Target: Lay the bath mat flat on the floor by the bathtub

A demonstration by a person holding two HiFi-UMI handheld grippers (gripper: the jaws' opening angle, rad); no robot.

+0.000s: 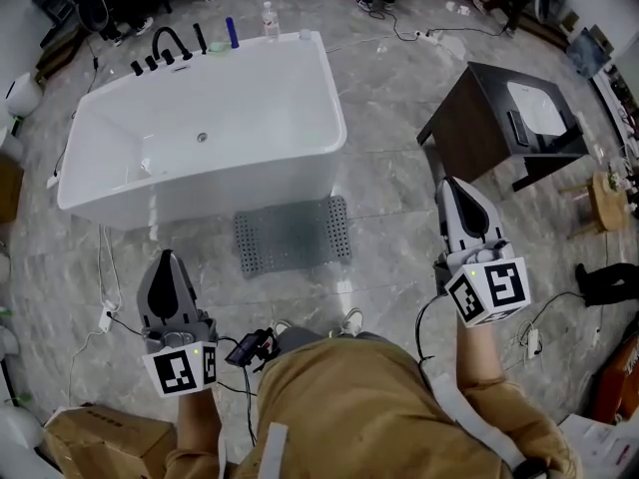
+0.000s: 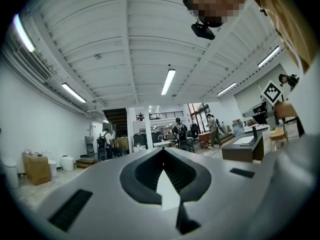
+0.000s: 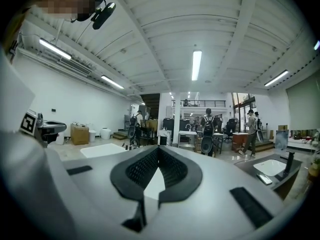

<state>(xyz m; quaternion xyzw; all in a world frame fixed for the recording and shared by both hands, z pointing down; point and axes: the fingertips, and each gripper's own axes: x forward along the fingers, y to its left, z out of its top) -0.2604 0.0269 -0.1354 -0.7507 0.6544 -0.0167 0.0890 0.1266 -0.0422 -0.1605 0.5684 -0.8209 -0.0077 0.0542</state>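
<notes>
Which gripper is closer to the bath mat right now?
Left. The left gripper hangs just off the bath mat's left end, towards the person. The right gripper is held farther off, beyond the mat's right end, beside the dark cabinet.

Open workshop hall with a pale stone floor.
Glossy grey marble tiles (image 1: 389, 218) carry a dark vanity cabinet (image 1: 469, 133) with an inset white basin (image 1: 536, 108); white walls (image 3: 75, 96) rise to a ribbed white ceiling (image 3: 160, 29) lit by strip lights (image 3: 196, 65).
</notes>
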